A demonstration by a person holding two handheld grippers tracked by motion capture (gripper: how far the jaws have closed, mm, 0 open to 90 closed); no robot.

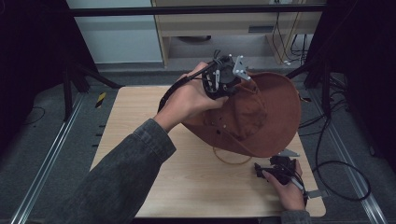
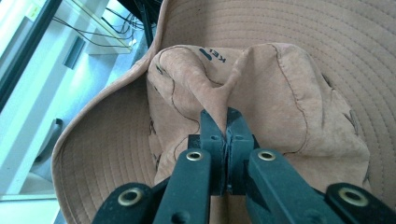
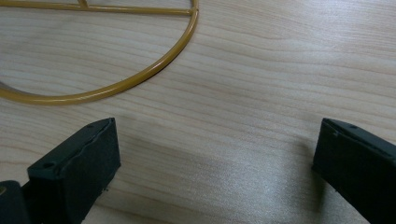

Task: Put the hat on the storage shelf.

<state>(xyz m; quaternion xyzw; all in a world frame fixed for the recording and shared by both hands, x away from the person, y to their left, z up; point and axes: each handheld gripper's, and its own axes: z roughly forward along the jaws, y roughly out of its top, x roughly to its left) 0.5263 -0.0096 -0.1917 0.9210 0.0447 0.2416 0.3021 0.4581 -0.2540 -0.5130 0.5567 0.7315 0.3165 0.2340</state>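
A brown wide-brimmed hat (image 1: 268,116) hangs tilted over the far right of the wooden table (image 1: 187,186), its low brim edge near the tabletop. My left gripper (image 1: 232,89) is shut on a pinched fold of the hat's crown; in the left gripper view the jaws (image 2: 226,116) squeeze the suede crown (image 2: 289,93) between them. My right gripper (image 1: 268,164) rests low near the table's front right corner. It stands open over bare wood (image 3: 217,140), with nothing between its jaws. A thin gold wire ring (image 1: 231,162) lies on the table under the hat's lower brim (image 3: 154,70).
A black cable (image 1: 336,168) loops on the floor right of the table. Metal rails run along both sides, and a black frame bar crosses the back. The left and near parts of the tabletop are bare wood.
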